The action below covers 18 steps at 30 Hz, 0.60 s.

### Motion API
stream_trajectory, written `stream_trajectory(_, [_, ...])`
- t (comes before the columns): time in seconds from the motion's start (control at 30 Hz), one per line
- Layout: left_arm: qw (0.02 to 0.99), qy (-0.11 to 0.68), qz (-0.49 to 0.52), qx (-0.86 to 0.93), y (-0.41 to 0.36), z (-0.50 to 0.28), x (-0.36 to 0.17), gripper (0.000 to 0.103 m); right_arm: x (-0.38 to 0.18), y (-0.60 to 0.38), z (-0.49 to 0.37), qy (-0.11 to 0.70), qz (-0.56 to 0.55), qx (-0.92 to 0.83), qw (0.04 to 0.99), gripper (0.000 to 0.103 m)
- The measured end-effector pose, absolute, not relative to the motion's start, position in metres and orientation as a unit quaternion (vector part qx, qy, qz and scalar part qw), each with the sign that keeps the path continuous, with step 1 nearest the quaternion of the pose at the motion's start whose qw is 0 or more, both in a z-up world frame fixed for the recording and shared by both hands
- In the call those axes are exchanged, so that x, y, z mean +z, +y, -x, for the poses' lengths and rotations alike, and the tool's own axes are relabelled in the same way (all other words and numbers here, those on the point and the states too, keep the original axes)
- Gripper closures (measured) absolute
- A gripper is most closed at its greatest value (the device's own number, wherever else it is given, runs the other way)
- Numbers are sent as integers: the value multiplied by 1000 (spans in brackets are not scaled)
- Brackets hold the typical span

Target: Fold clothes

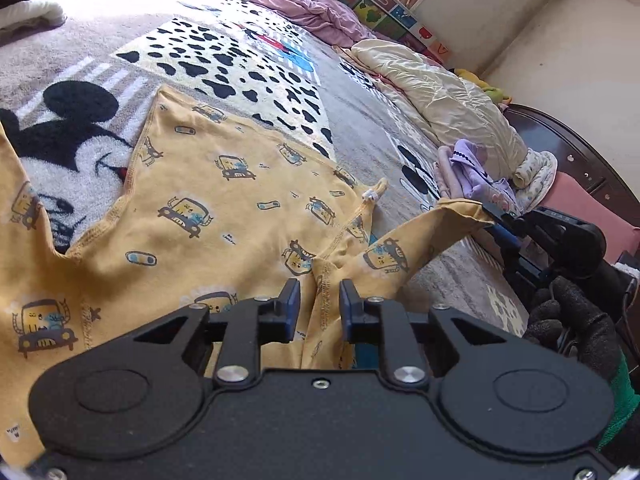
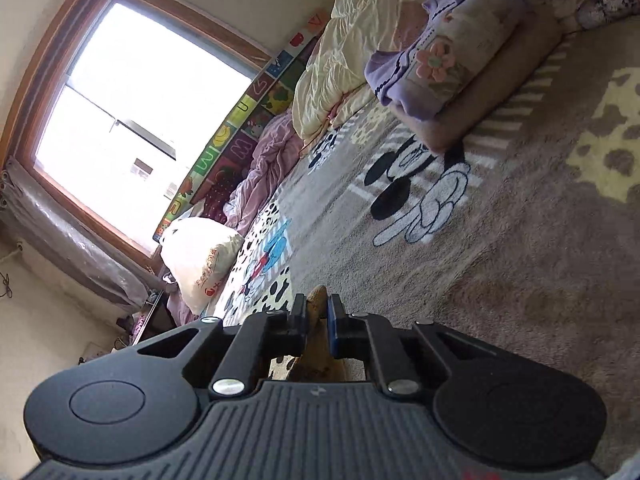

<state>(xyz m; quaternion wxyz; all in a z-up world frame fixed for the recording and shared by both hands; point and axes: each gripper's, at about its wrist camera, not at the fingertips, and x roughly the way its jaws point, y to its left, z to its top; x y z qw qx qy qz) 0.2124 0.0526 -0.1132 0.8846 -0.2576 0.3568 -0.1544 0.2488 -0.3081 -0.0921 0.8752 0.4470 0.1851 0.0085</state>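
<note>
Left wrist view first: I see my left gripper (image 1: 319,300) low over a yellow printed children's garment (image 1: 208,208), pointing forward along the bed. Its jaws stand apart with a stitched seam fold of the fabric rising between them; the pads (image 1: 290,304) do not press that fold, so I read this gripper as released. The garment lies spread on a grey cartoon-mouse blanket (image 1: 360,136), most of it flat and its right-hand corner lifted clear of the blanket. That corner runs up to my right gripper (image 1: 494,214), which enters from the right edge and is clenched on the fabric tip. A black-gloved hand (image 1: 568,320) with a green cuff holds that gripper's body. Behind it, folded purple clothing (image 1: 472,172) rests on the blanket, beside a cream quilt (image 1: 440,92).

Right wrist view: this camera is rolled steeply, so the window (image 2: 132,120) and the bed run diagonally. My right gripper (image 2: 317,308) has its jaws nearly closed, with a bunch of the yellow garment (image 2: 316,300) pinched between them and more fabric visible beneath. The gripper is raised above the blanket (image 2: 520,240). The folded purple clothing (image 2: 440,52) lies well ahead, at upper right.
</note>
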Motion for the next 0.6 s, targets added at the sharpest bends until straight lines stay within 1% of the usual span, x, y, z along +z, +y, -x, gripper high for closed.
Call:
stream_trajectory(0.1, [884, 352, 261, -165, 50, -212, -111, 84, -80, -329, -226, 196, -422, -31, 885, 91])
stream_trajectory(0.3, [880, 353, 267, -176, 50, -213, -110, 80, -96, -332, -275, 310, -346, -54, 884, 90])
stream_trajectory(0.37, [879, 355, 265, -177, 49, -213, -111, 79, -102, -333, -292, 347, -319, -62, 880, 86])
stream_trajectory(0.4, [878, 356, 264, -178, 49, -213, -112, 79, -104, -334, -300, 365, -306, -66, 877, 79])
stream_trajectory(0.43, [878, 358, 264, -178, 48, -214, -112, 79, -107, -334, -306, 379, -295, -67, 875, 74])
stream_trajectory(0.5, [877, 359, 264, -179, 48, -214, -113, 79, -105, -336, -297, 365, -300, -50, 880, 61])
stream_trajectory(0.6, [877, 362, 262, -177, 48, -215, -115, 79, -102, -339, -283, 343, -308, -24, 887, 54])
